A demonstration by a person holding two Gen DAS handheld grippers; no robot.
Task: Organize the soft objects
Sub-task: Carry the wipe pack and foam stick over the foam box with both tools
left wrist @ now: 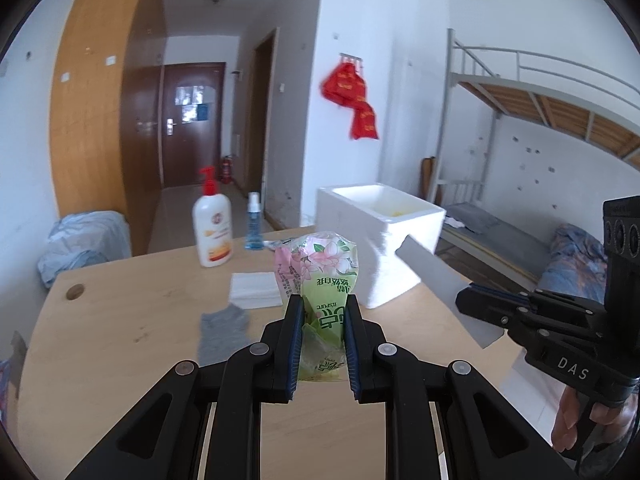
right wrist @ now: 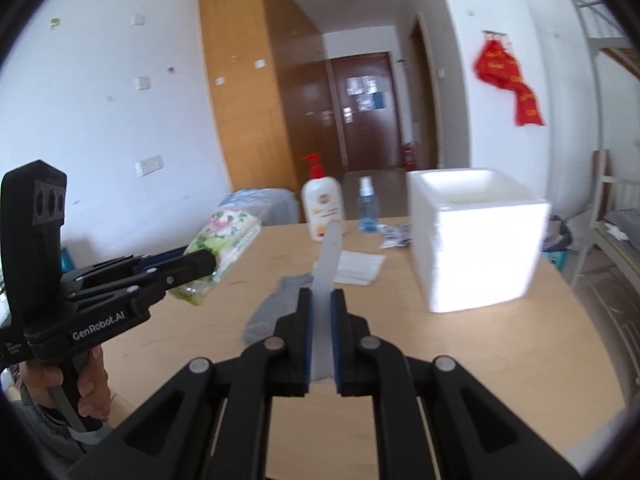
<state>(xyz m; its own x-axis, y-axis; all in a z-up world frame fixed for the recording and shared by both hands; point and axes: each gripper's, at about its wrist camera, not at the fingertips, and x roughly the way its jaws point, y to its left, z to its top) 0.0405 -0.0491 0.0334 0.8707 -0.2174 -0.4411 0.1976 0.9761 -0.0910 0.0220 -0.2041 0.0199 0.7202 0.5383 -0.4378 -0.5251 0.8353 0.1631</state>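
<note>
My left gripper (left wrist: 322,308) is shut on a green and pink flowered tissue pack (left wrist: 320,268) and holds it above the wooden table (left wrist: 132,320). It also shows in the right wrist view (right wrist: 224,236), held at the left. My right gripper (right wrist: 320,300) is shut on a thin white foam lid (right wrist: 326,264), seen edge-on; in the left wrist view the lid (left wrist: 436,276) shows as a flat white panel at the right. An open white foam box (right wrist: 476,240) stands on the table to the right. A grey sock (right wrist: 276,304) lies flat on the table.
A white pump bottle with a red top (left wrist: 212,228) and a small blue spray bottle (left wrist: 253,224) stand at the table's far edge. Folded white tissues (left wrist: 256,288) lie mid-table. Small packets (right wrist: 396,236) lie by the box. A bunk bed (left wrist: 540,120) stands at the right.
</note>
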